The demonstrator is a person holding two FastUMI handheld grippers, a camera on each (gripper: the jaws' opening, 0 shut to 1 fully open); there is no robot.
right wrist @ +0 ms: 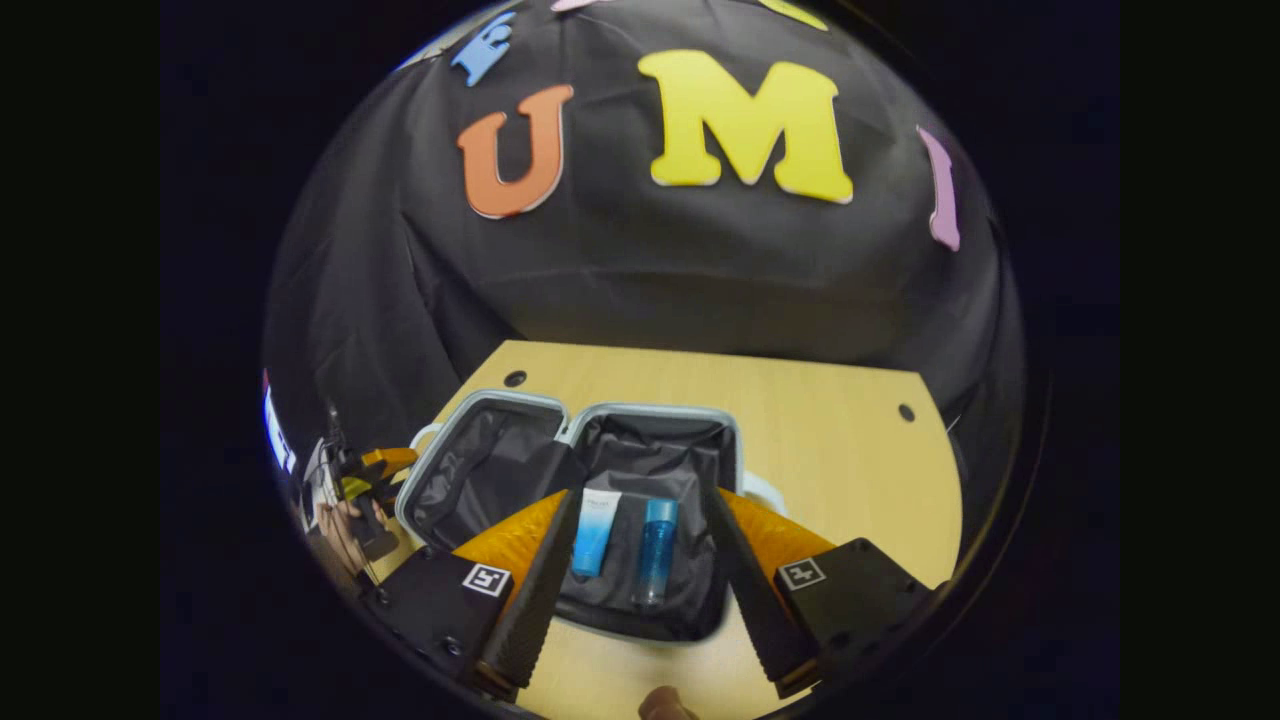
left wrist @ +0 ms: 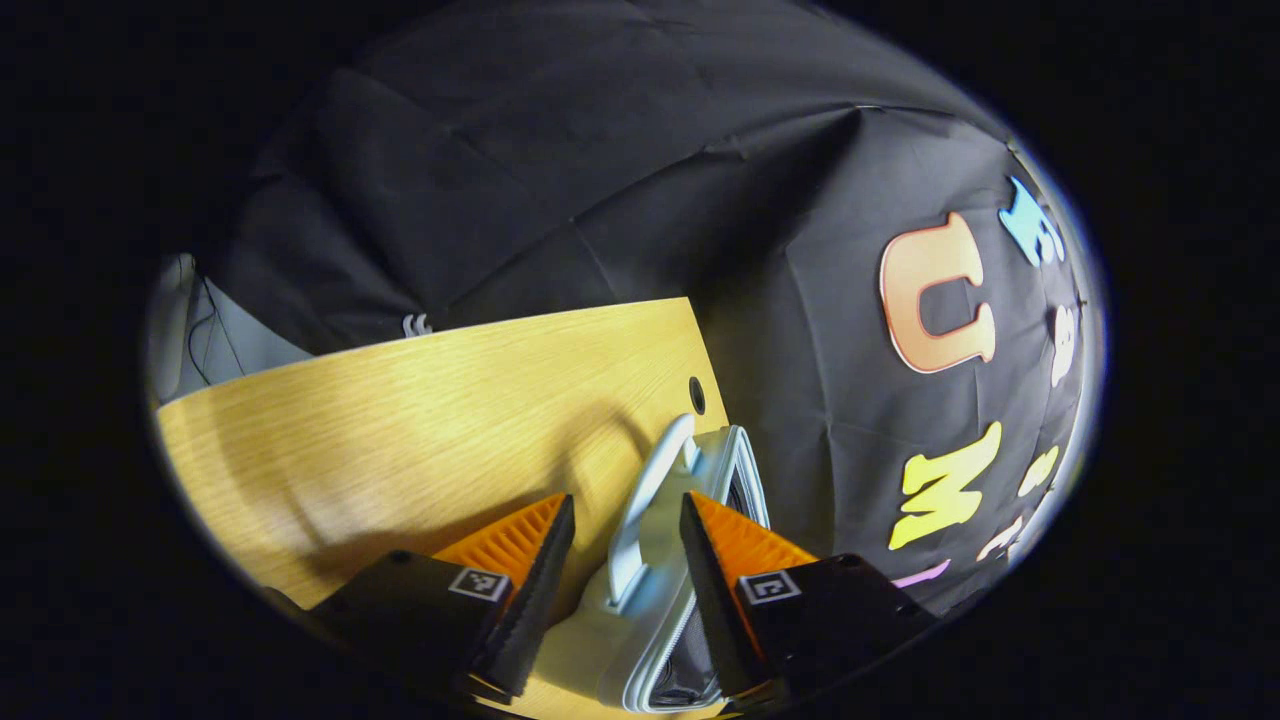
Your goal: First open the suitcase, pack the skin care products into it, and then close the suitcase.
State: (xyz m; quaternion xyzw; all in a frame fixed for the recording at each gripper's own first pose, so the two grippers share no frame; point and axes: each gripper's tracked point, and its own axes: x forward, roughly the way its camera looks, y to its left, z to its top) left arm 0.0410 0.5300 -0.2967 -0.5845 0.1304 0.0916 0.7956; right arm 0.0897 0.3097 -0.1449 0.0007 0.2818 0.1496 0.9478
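Suitcase point(right wrist: 560, 470) lies open flat on the table point(right wrist: 830, 430), both halves spread, dark fabric lining slack and creased inside a pale hard rim with rounded corners. Two products are in the right half: a tube point(right wrist: 595, 533), flat and tapering to its cap, and a bottle point(right wrist: 656, 552), a clear blue cylinder. Packing looks done; I judge the closing step is in hand.

My right gripper point(right wrist: 635, 560) hangs above the near edge of the packed half, jaws wide, holding nothing. My left gripper point(left wrist: 625, 570) stands open astride the case's handle point(left wrist: 645, 500), a smooth pale plastic loop on the edge of the left half; fingers either side, apart from it as far as I can tell, though the fisheye bends that corner badly. In the right gripper view the left gripper sits at the case's far left side, held in a hand.

Next move, as I reckon it: pinch the handle, lift that half and swing it over onto the packed half. The shell is rigid and should hinge cleanly. The bottle is round and may roll; the lining may catch in the rim.

Table is light wood grain, smooth, with small dark holes.
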